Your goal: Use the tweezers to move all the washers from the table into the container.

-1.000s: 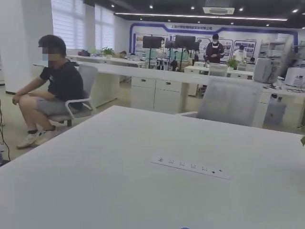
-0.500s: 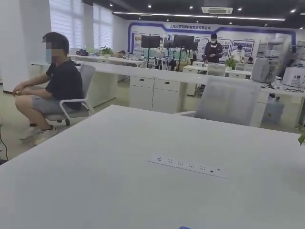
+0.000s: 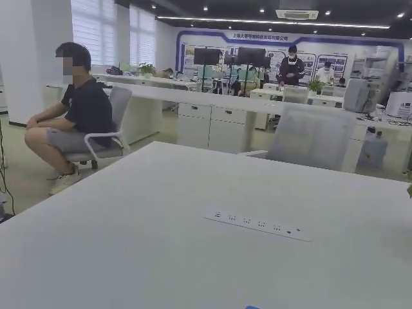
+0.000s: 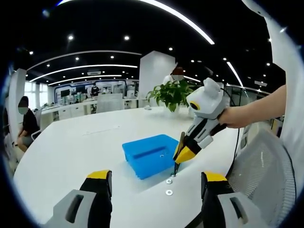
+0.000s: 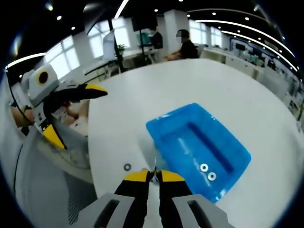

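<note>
Seated person (image 3: 76, 109) resettled | right gripper (image 5: 155, 173) clamps tweezers (image 4: 181, 142) | left gripper (image 4: 156, 176) agape

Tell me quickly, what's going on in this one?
A person works with a tool in each hand at a white table. The right tool is shut on tweezers, whose tips are down at the table beside a blue container. Two washers lie in the container; at least two more lie on the table. The left tool hangs open.
</note>
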Motion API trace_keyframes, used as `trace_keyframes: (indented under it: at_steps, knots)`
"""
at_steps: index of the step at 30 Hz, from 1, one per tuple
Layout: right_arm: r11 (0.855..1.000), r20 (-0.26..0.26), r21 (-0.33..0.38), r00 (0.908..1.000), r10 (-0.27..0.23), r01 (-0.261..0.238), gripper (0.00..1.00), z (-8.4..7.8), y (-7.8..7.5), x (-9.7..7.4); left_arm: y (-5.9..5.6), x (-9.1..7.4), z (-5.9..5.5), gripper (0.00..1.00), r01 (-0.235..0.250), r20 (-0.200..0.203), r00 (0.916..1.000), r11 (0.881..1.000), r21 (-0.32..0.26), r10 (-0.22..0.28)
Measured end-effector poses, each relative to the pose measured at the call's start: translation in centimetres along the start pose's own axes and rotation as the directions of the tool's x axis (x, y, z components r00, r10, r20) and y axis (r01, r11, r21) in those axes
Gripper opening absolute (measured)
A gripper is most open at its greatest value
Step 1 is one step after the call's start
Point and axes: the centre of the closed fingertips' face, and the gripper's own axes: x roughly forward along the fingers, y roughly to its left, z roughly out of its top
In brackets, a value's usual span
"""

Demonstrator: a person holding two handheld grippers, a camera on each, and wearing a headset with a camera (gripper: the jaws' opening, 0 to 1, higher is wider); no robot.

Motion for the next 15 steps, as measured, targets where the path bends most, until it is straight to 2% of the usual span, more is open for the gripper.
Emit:
trace_keyframes:
  at_steps: [9, 11, 15]
  knots:
    - [1.000, 0.004, -0.013, 0.9999, 0.011, -0.011, 0.04, 0.1, 0.5, 0.2, 0.0, 0.0, -0.2, 0.77, 0.004, -0.010, 0.9999, 1.000, 0.004, -0.004]
    - [0.999, -0.003, -0.048, 1.0000, 0.009, -0.009, 0.04, 0.1, 0.8, 0.3, 0.0, 0.0, -0.2, 0.77, 0.004, -0.012, 0.9999, 1.000, 0.007, -0.004]
    - [0.981, -0.016, -0.192, 0.9997, -0.020, 0.017, 0.04, 0.0, 1.3, 0.5, -0.1, 0.1, -0.2, 0.77, 0.007, -0.012, 0.9999, 1.000, 0.008, -0.007]
